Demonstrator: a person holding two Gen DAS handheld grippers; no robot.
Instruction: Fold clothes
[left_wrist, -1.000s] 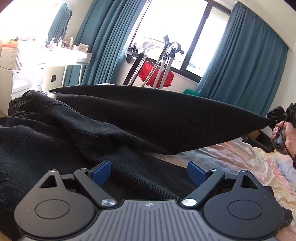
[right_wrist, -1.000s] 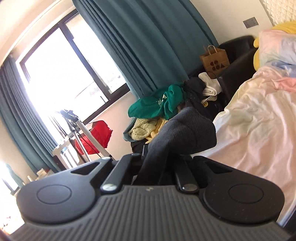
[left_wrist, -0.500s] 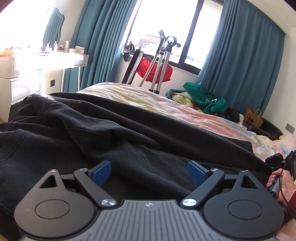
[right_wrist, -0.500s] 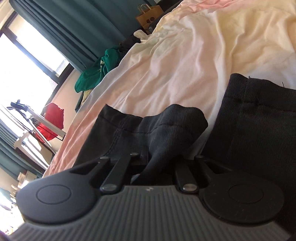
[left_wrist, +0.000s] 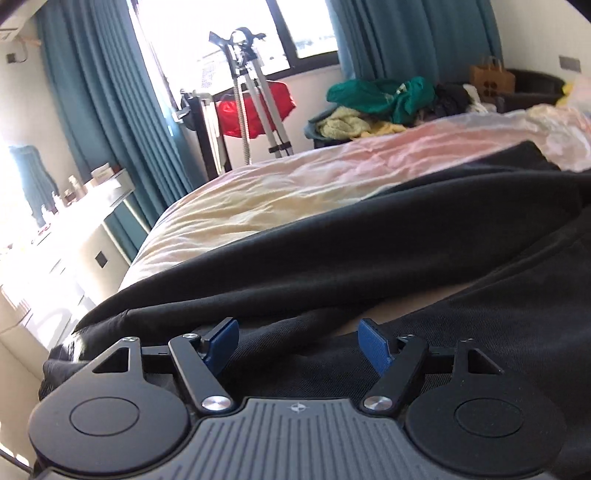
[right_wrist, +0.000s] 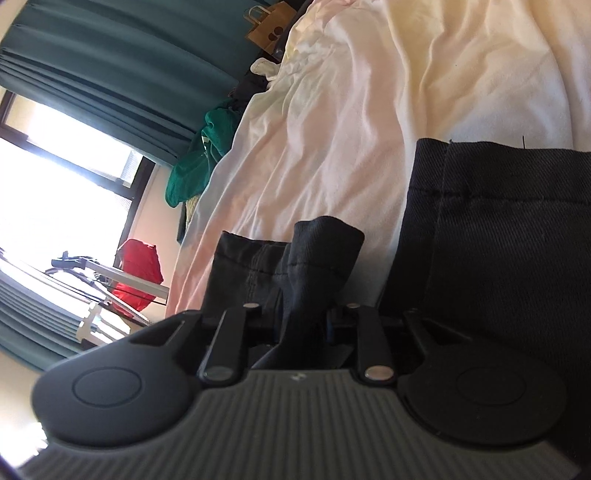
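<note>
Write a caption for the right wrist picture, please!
Right gripper shut on black trousers above the pale bedsheet.

No readable text, numbers or brand names in either of my wrist views. Closest thing: a small round emblem on the grey ribbed body of my left gripper (left_wrist: 298, 349) and of my right gripper (right_wrist: 302, 317), too small to make out. The brown paper bag (right_wrist: 266, 25) carries dark round shapes, not letters I can read.
</note>
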